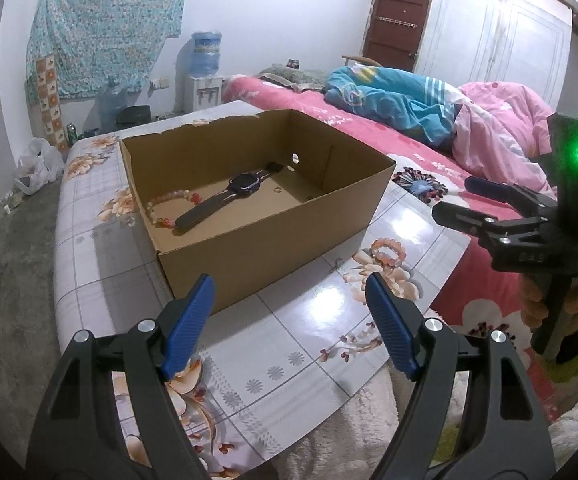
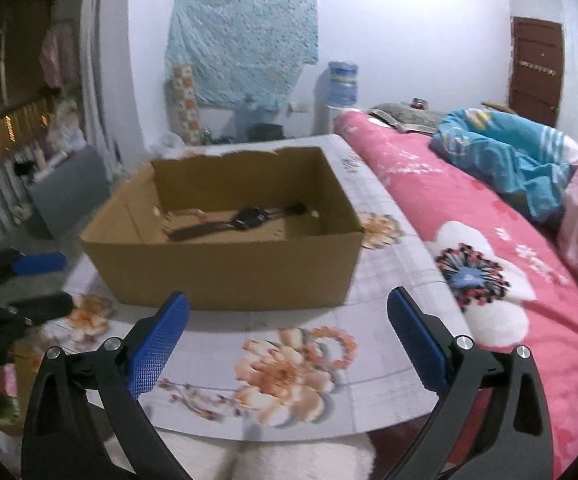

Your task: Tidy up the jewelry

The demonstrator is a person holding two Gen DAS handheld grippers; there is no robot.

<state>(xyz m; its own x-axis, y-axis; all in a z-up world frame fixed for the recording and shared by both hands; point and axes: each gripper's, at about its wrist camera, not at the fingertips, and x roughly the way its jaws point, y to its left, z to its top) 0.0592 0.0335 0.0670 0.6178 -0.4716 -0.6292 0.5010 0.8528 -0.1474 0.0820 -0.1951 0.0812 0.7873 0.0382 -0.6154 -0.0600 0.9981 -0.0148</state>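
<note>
An open cardboard box (image 1: pixel 269 248) (image 2: pixel 229 272) stands on the floral-covered table (image 1: pixel 301 344) (image 2: pixel 393 276). Inside it lie a black watch (image 1: pixel 225 194) (image 2: pixel 245 219), a pink-and-orange bead bracelet (image 1: pixel 165 210) and a small ring (image 1: pixel 277 189). Another bead bracelet (image 1: pixel 387 252) (image 2: pixel 335 346) lies on the table outside the box, near its right front corner. My left gripper (image 1: pixel 289 280) (image 2: pixel 55 282) is open in front of the box, with nothing between its blue pads. My right gripper (image 2: pixel 289 296) (image 1: pixel 455 198) is open wide just above the loose bracelet, empty too.
A bed with a pink flowered sheet (image 1: pixel 469 288) (image 2: pixel 489 240) runs along the table's right side, with blue and pink blankets (image 1: pixel 409 104) heaped on it. Grey floor (image 1: pixel 13 280) lies left of the table. A water dispenser (image 1: pixel 205 80) stands at the far wall. White fleece (image 2: pixel 301 460) covers the near edge.
</note>
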